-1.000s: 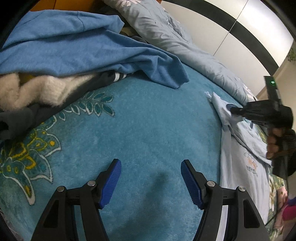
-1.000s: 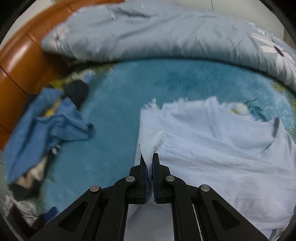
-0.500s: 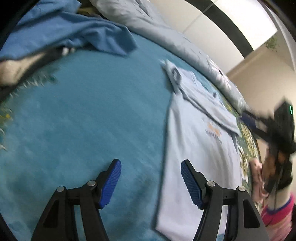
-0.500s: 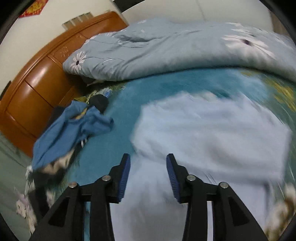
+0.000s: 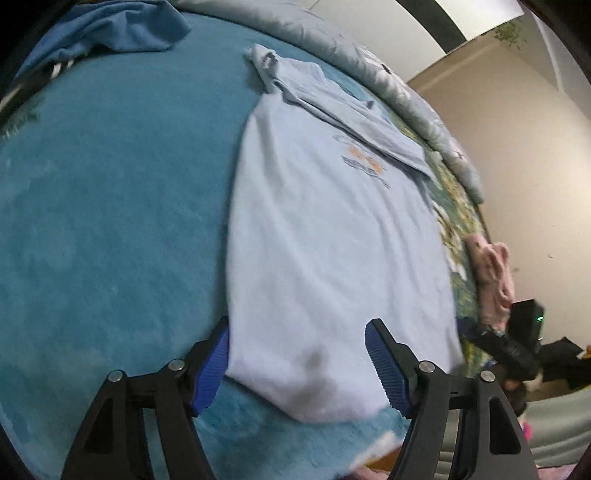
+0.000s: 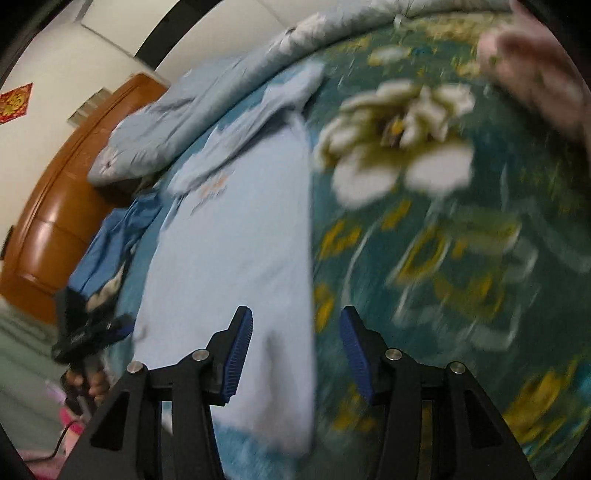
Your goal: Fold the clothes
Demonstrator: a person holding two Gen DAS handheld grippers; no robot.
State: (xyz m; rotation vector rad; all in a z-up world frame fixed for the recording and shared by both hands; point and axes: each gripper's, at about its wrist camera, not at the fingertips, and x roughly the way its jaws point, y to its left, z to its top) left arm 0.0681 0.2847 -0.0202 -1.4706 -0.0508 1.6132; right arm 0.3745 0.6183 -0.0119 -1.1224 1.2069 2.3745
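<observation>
A pale blue T-shirt (image 5: 325, 240) lies flat on the teal bedspread (image 5: 110, 203), with one sleeve folded across its chest print. My left gripper (image 5: 299, 365) hovers over the shirt's near hem. Its jaws are opening, and the hem corner lies below and between them without being pinched. In the right wrist view the same T-shirt (image 6: 240, 240) runs away from me. My right gripper (image 6: 295, 356) is open over the shirt's right edge near the hem, gripping nothing. This view is blurred by motion.
A heap of blue and dark clothes (image 5: 110, 33) sits at the far left of the bed. A grey-blue quilt (image 5: 369, 70) lines the far side, and a pink garment (image 5: 491, 273) lies at the right. A wooden headboard (image 6: 55, 221) stands beyond. The bedspread's floral part (image 6: 424, 221) spreads to the right.
My right gripper let go of the folded sleeve, opened, and swung down to the shirt's hem end. My left gripper moved from bare bedspread to the shirt's near hem.
</observation>
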